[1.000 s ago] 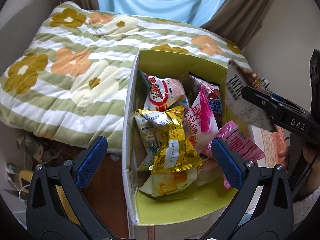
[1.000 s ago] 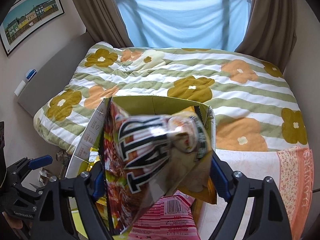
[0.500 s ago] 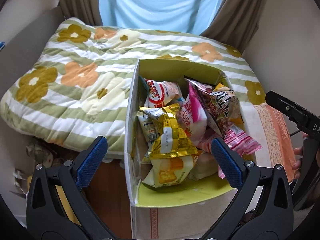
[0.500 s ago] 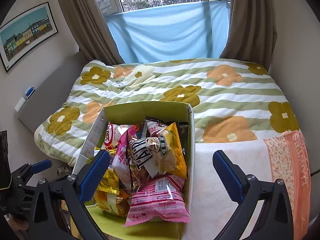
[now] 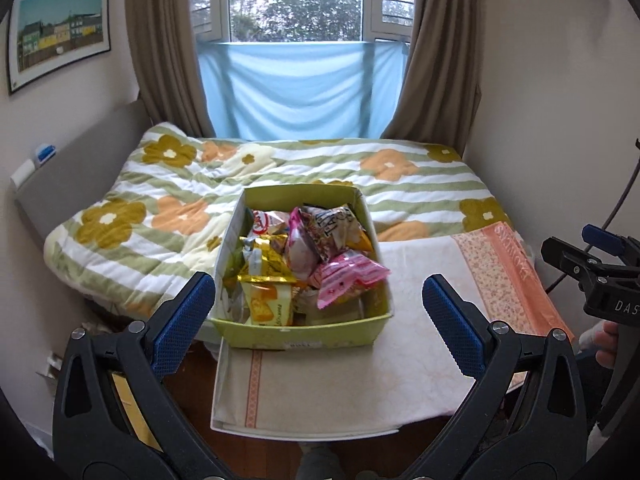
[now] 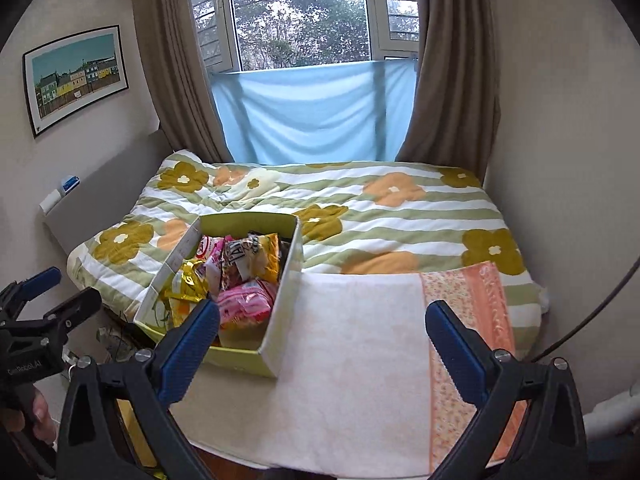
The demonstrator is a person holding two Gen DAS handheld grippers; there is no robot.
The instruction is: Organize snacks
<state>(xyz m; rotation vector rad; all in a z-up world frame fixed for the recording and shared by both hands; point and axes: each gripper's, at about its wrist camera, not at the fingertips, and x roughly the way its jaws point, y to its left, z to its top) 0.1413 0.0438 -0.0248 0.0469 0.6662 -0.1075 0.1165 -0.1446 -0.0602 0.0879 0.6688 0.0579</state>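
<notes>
A yellow-green cardboard box (image 5: 304,330) (image 6: 280,312) stands on a towel-covered surface at the foot of the bed. It holds several snack packs: a brown-and-white chip bag (image 5: 334,226) (image 6: 244,256) on top, a pink pack (image 5: 350,276) (image 6: 246,300) and a gold pack (image 5: 266,266) (image 6: 186,280). My left gripper (image 5: 318,316) is open and empty, held back from the box. My right gripper (image 6: 322,332) is open and empty, right of the box above the towel. Each gripper shows at the edge of the other's view.
A bed with a flowered, green-striped quilt (image 5: 280,168) (image 6: 380,204) lies behind the box. A white and peach towel (image 5: 420,280) (image 6: 360,340) covers the surface. Walls close in on both sides; a window with a blue cloth (image 5: 296,88) is at the back.
My right gripper let the brown chip bag go into the box and opened. Both grippers have pulled back and up from the box, so the whole bed and window now show.
</notes>
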